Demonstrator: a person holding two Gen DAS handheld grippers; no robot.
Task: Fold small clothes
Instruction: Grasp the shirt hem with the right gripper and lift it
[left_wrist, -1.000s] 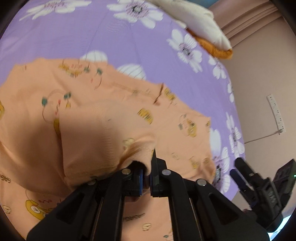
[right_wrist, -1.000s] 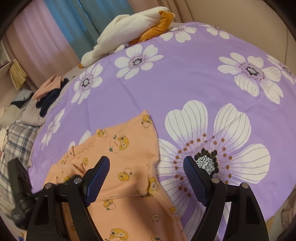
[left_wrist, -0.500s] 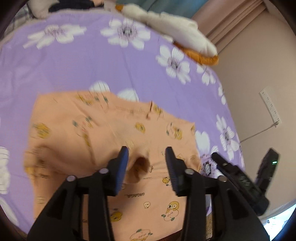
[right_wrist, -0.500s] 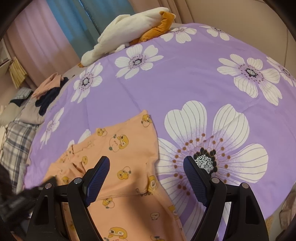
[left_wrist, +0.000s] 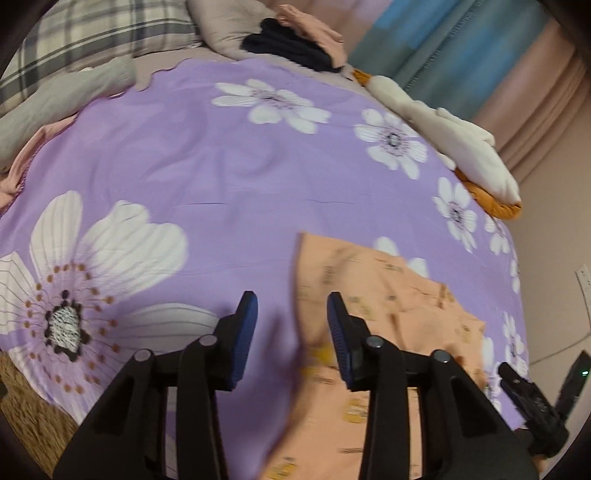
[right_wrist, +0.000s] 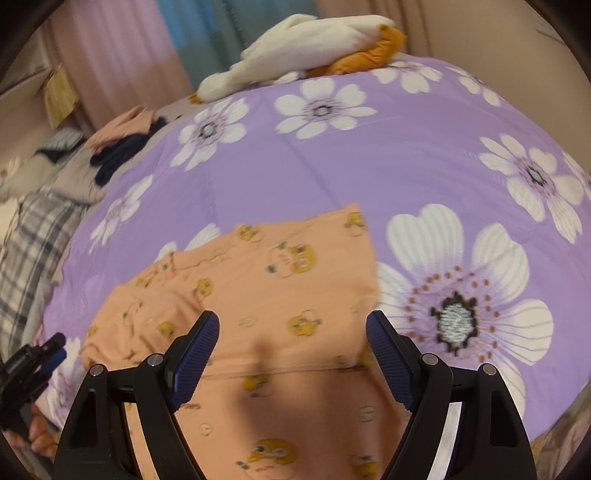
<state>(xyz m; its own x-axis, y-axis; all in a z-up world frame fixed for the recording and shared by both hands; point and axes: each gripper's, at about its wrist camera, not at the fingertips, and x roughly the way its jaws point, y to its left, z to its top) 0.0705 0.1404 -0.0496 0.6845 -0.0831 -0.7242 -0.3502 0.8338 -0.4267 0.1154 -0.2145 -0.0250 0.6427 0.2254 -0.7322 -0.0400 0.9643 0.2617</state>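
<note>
No readable text on the blurred garment (right_wrist: 280, 280)

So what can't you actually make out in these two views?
- Orange garment: left wrist view, print smeared by blur; near part hidden behind the left hand-held gripper.
- Garment's near hem: right wrist view, cut off by the bottom edge.
- Dark clothes at the bed's far end: too small to identify.

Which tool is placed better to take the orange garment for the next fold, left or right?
Probably right: the right tool hangs open over the garment. The left tool is closing, empty, at its edge.
</note>
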